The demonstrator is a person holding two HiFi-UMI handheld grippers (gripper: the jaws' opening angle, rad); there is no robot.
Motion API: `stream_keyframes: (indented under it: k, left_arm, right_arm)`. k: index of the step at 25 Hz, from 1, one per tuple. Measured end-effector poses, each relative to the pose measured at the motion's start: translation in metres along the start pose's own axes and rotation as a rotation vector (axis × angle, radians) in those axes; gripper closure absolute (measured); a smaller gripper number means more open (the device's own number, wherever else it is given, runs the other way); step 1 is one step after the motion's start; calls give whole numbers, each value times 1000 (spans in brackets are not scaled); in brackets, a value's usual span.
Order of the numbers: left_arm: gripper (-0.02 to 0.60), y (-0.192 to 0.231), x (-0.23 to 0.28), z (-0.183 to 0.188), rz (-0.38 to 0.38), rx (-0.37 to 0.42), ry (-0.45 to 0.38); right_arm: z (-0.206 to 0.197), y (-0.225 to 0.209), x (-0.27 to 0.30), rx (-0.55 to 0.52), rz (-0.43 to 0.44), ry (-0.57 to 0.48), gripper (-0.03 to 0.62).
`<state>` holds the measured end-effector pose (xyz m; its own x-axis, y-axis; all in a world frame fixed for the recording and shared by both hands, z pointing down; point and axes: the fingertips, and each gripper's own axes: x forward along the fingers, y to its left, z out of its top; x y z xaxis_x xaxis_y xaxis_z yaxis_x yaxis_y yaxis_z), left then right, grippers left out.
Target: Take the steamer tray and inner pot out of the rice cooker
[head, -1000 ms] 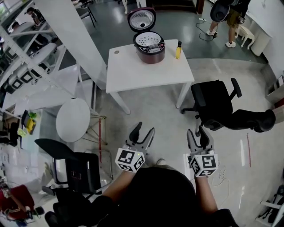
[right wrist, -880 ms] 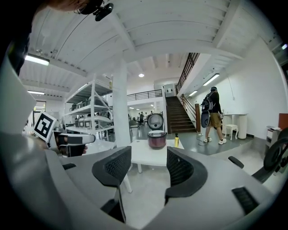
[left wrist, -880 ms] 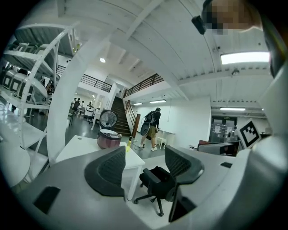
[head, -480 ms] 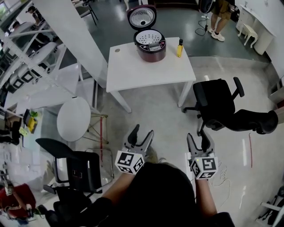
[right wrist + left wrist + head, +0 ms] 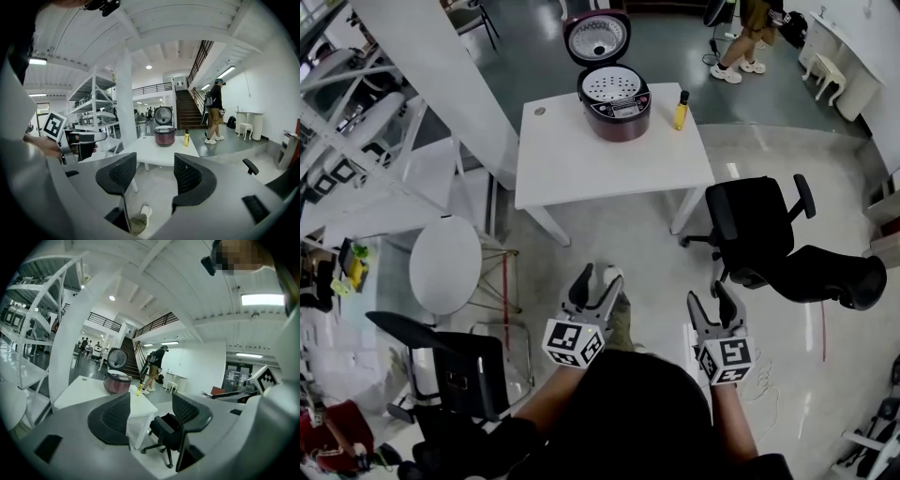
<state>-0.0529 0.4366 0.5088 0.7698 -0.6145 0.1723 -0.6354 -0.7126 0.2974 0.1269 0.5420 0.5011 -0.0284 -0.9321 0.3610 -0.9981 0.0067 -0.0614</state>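
Grey floor (image 5: pixel 628 253), head view: white worktop (image 5: pixel 581 159) far ahead, carrying rice cooker (image 5: pixel 614 98), lid up, steamer tray (image 5: pixel 611 84) seated inside. Near: left gripper (image 5: pixel 600 278), right gripper (image 5: pixel 711 295), well apart from cooker.
Left gripper view: jaws just opened wide, nothing between.
Right gripper view: same.

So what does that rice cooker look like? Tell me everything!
The rice cooker is round with a dark red body. Its lid is swung up and open at the back. Inside sits a pale steamer tray full of little holes. It stands on the white table near the far edge, a yellow bottle beside it, not touching.
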Motion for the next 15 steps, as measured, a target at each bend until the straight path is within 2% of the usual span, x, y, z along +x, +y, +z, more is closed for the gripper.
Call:
stream_keyframes:
  k: [7,9,12,15]
  left_arm:
    - [324,38,97,40,-57,86,-39]
    - [324,55,126,52,-61,83,-45]
    - [324,79,167,70,-69,65,-31]
    - [324,101,202,103,-66,79,-57]
  right_arm:
    - [26,-25,86,-24,-5,23,375]
    - [38,-30,118,-31,2,31,375]
    - [65,-40,161,18,-5,19,375]
    - [91,-52,194,36,-22,9,375]
